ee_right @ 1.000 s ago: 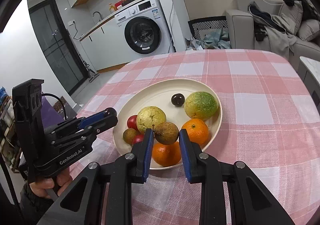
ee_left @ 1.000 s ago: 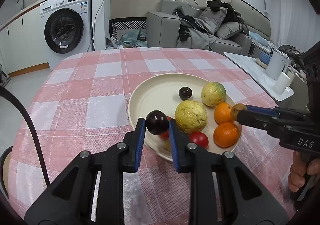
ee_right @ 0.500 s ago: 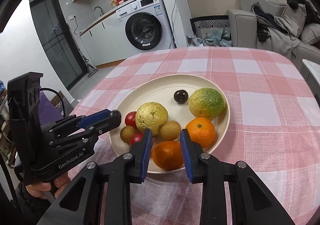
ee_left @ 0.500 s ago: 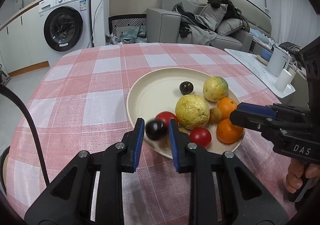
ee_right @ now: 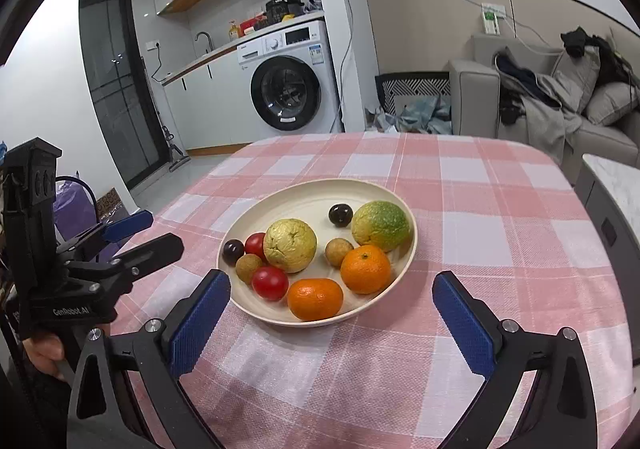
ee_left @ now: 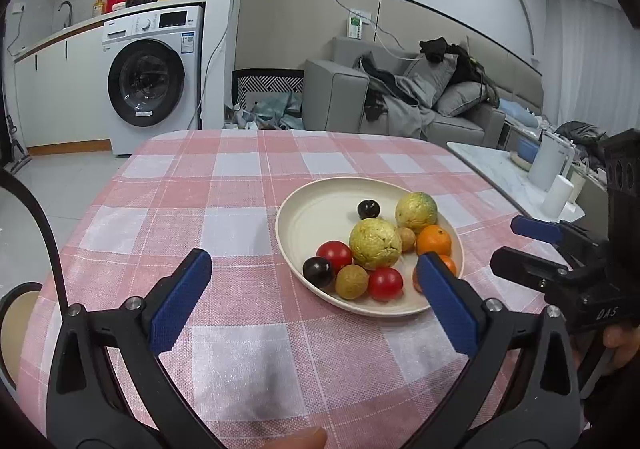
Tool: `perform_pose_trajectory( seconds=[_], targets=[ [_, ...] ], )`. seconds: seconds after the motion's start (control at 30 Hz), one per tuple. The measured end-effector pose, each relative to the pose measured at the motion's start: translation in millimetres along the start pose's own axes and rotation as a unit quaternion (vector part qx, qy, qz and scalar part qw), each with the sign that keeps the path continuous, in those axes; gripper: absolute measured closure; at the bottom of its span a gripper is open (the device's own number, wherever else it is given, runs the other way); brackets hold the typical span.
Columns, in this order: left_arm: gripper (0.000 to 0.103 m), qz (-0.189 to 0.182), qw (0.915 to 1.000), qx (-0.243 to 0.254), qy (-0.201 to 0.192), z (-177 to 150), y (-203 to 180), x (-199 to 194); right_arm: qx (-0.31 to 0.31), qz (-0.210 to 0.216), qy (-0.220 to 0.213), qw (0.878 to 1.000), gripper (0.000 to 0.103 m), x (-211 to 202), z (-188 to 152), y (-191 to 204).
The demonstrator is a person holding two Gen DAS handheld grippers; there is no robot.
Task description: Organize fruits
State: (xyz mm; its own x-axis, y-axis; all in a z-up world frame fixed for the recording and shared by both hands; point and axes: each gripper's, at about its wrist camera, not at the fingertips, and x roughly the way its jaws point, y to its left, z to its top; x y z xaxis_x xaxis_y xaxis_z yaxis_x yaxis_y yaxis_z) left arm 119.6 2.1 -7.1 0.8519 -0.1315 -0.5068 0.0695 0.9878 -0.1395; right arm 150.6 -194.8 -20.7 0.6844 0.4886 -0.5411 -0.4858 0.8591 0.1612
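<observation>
resting in the cream plate (ee_right: 400,209) on the counter (ee_right: 500,249), the fruits (ee_right: 290,245) lie free; left gripper (ee_left: 312,297) and right gripper (ee_right: 332,313) just sprang wide, holding nothing.

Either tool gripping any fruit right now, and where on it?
Nothing held. Left tool and right tool both gape open, having just opened; all fruit lies in the plate.
</observation>
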Motion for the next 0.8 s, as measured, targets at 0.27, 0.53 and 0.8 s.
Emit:
perform_pose_trajectory(
  seconds=[0.27,0.53,0.8],
  targets=[
    [0.001,0.013,0.9996,0.011,-0.023,-8.8,-5.4,-13.4,-0.030,0.001,-0.048,0.998,0.000,-20.5,-7.8,4.9],
    [0.001,0.012,0.9991,0.033,-0.023,-12.5,-14.9,-14.8,-0.041,0.003,-0.076,0.996,0.000,-26.1,-15.7,8.7],
    [0.001,0.009,0.9992,0.031,-0.024,-12.2,-16.7,-15.1,-0.051,-0.004,-0.095,0.994,0.000,-33.4,-18.2,13.3]
  ],
)
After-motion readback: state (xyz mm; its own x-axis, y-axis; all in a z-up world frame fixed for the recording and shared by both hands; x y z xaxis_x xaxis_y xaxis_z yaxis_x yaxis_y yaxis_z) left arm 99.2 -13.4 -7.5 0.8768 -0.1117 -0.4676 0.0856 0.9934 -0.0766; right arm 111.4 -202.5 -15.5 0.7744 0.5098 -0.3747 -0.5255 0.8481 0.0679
